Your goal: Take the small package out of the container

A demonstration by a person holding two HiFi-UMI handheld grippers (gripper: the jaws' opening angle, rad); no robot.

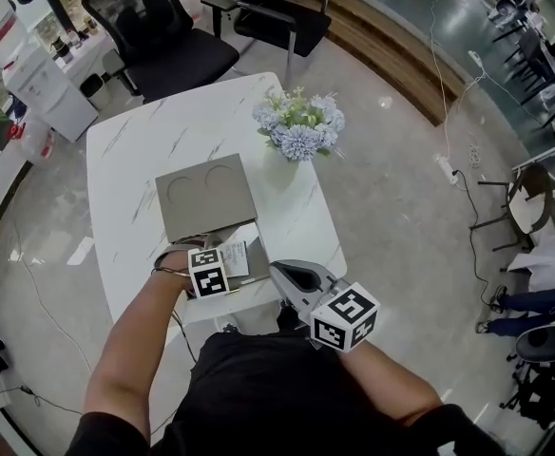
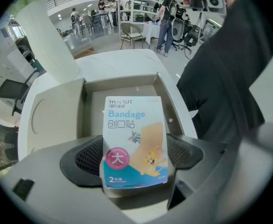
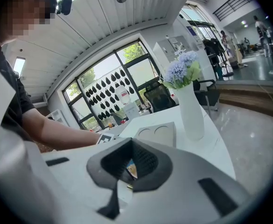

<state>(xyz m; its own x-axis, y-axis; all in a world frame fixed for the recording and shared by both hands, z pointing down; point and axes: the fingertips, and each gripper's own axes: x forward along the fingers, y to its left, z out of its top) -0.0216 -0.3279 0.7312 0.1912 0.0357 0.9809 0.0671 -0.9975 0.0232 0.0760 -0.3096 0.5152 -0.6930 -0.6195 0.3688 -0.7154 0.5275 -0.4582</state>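
A small bandage package (image 2: 135, 141), light blue and white with cartoon print, stands upright between the pads of my left gripper (image 2: 135, 160), which press on its two side edges. Behind it lies the grey container (image 2: 127, 85), an open box with its lid (image 2: 52, 115) folded back to the left. From the head view the left gripper (image 1: 228, 262) holds the package (image 1: 235, 256) over the box (image 1: 256, 247) at the table's near edge. My right gripper (image 1: 292, 275) hovers just right of the box with its jaws together and nothing in them (image 3: 127, 174).
The lid (image 1: 206, 196) lies flat on the white marble table (image 1: 135, 150). A white vase of blue flowers (image 1: 299, 126) stands at the table's right side, also in the right gripper view (image 3: 190, 106). Black office chairs (image 1: 163, 36) stand beyond the far edge.
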